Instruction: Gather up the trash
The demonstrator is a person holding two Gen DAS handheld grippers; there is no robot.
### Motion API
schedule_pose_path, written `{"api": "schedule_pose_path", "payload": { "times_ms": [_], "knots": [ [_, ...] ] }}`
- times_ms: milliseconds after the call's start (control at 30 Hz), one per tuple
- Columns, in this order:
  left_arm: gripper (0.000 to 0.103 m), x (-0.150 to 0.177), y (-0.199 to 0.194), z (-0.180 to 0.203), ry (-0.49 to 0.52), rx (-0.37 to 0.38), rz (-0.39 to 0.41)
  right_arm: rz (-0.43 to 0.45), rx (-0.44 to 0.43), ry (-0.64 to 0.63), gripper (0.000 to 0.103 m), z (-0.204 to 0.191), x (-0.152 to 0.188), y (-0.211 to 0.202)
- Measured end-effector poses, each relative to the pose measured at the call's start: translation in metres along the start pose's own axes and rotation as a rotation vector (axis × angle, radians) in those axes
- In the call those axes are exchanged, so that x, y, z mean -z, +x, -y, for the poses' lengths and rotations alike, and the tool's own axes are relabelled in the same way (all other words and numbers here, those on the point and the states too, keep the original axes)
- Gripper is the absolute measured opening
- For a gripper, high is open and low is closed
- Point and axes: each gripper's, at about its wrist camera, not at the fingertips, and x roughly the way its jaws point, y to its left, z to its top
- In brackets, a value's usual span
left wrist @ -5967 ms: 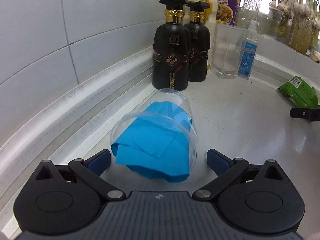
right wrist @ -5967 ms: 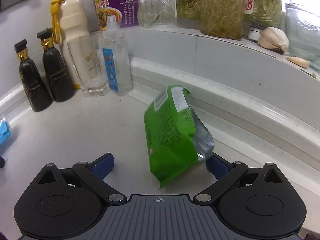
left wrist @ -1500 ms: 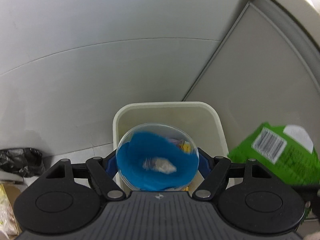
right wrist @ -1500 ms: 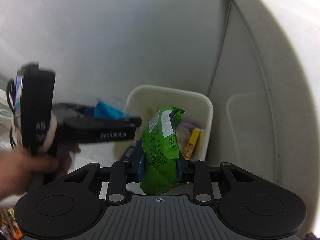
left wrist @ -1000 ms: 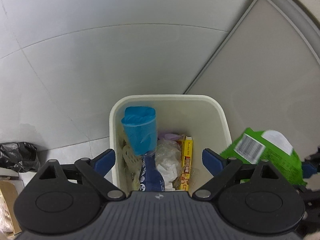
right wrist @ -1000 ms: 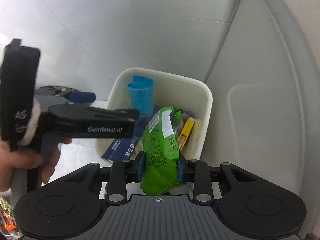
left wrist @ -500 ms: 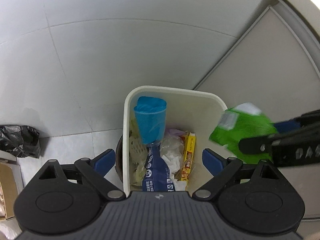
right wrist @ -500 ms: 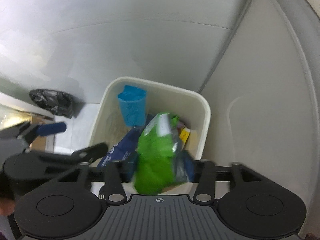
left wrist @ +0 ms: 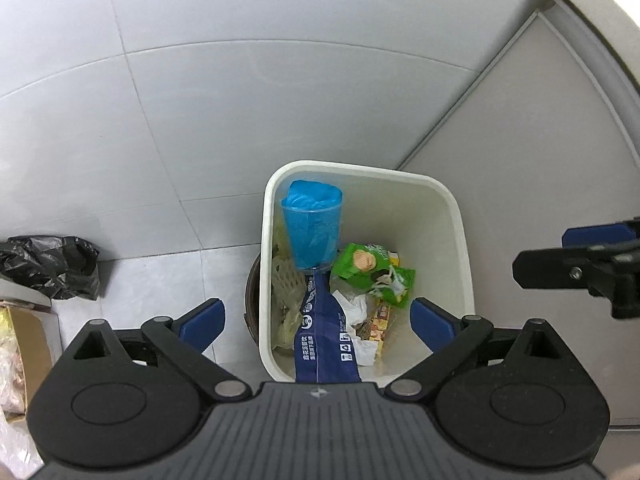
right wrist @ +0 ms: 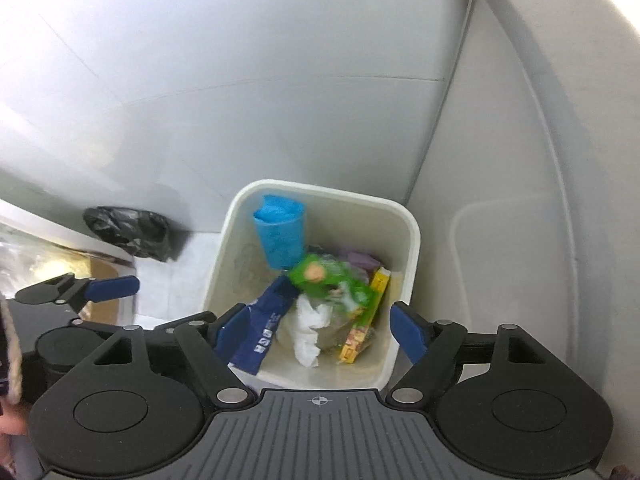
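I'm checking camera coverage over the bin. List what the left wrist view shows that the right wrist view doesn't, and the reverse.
Only the left wrist view shows the snack print on the green packet sharply, plus the right gripper side-on at the frame's right edge.

Only the right wrist view shows the purple item behind the packet, a moulded white panel beside the bin, and the left gripper side-on.

Both show the white bin, the cup stuffed with blue paper, the dark blue wrapper, the yellow box, the black bag, and neither gripper holding anything, jaws opening.
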Motion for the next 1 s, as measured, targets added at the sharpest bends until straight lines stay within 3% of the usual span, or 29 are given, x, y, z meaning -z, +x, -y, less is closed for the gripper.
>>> {"api": "schedule_pose_path", "payload": {
  "times_ms": [267,600,833,1000],
  "knots": [
    [0.102,0.001,-0.034,0.008,-0.008,-0.048,-0.005,0.071,-0.034,-0.075,0.084,-0.015,0.022,-0.052],
    [0.102,-0.008,-0.12,0.039,-0.023,-0.088,0.018,0.201,-0.001,-0.145,0.093,-0.028,0.063,-0.157],
    [0.102,-0.006,-0.184,0.087,0.045,-0.109,0.02,0.294,0.111,-0.03,0.097,-0.008,0.082,-0.231],
    [0.102,0.001,-0.212,0.113,0.059,-0.107,0.036,0.311,0.163,0.099,0.1,0.019,0.092,-0.264]
  ]
}}
